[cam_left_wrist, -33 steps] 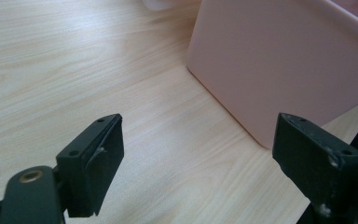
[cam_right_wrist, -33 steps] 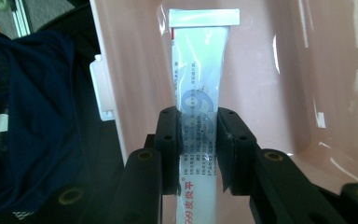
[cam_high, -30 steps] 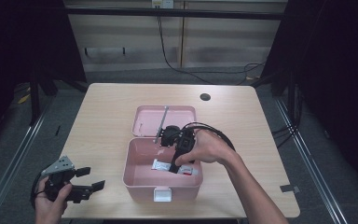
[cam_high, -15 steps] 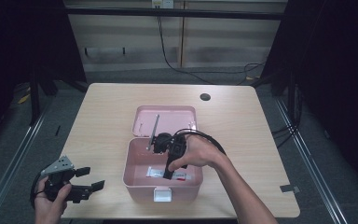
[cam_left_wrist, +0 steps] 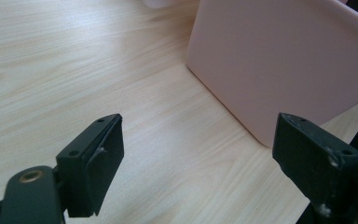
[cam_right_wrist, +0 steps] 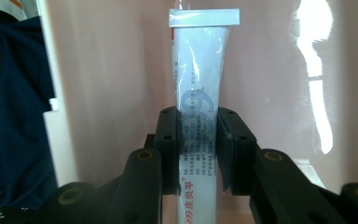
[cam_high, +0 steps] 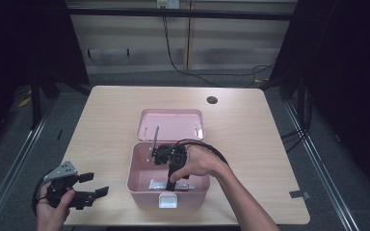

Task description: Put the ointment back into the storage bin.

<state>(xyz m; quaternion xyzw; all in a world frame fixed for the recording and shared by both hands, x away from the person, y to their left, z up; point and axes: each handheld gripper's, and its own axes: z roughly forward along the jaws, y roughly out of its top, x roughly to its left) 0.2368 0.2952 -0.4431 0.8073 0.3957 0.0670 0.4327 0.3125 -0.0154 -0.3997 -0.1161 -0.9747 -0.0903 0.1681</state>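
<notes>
Dark curtains and a pale wall panel close off the far side of the room, and the wooden tabletop [cam_high: 101,120] in front of them carries one thing of note: a pink box [cam_high: 139,190] with its lid [cam_high: 171,123] thrown back flat behind it.

The right claw [cam_high: 171,182] reaches down into the box from above, the hand bent over the rim. Its jaws are clamped on a white tube [cam_right_wrist: 200,116] of ointment with blue and red print. In the right gripper view the tube [cam_right_wrist: 200,116] runs straight up between the two black pads, its flat crimped end at the top and the pink inner wall just behind it. The long axis therefore lies in line with the jaws, not across them. From the high view the tube [cam_high: 166,185] looks to sit low along the near wall of the box, close to the floor, though whether it touches the bottom cannot be told.

The judgement is that setting the tube down, or drawing it out, turns on that alignment: the claw points almost straight down, so the tube's length has to be laid along the near wall if it is to rest flat.

The left claw [cam_high: 94,185] hangs open and empty near the tabletop's front left edge, well apart from the tube. In the left gripper view the box's outer wall [cam_left_wrist: 279,65] stands ahead of it. The right hand is plainly the nearer one.
</notes>
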